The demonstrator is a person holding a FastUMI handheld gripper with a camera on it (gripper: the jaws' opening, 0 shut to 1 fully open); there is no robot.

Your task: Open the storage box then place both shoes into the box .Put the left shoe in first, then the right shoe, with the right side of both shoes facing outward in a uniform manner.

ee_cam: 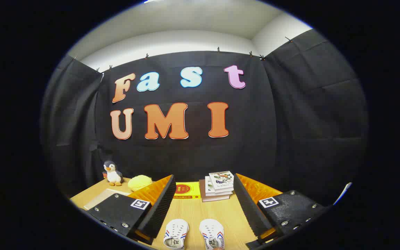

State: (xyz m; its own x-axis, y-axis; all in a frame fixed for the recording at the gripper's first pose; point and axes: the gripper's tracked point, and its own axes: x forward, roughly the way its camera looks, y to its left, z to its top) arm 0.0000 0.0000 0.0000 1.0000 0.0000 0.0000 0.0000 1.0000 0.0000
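Two shoes (193, 234) lie side by side (apart) on bare table (217, 211) between wide-open, empty tongs (203, 198).

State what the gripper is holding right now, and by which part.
Nothing is held. The gripper is open, its fingers spread wide apart above the table, with the two shoes lying untouched between them.
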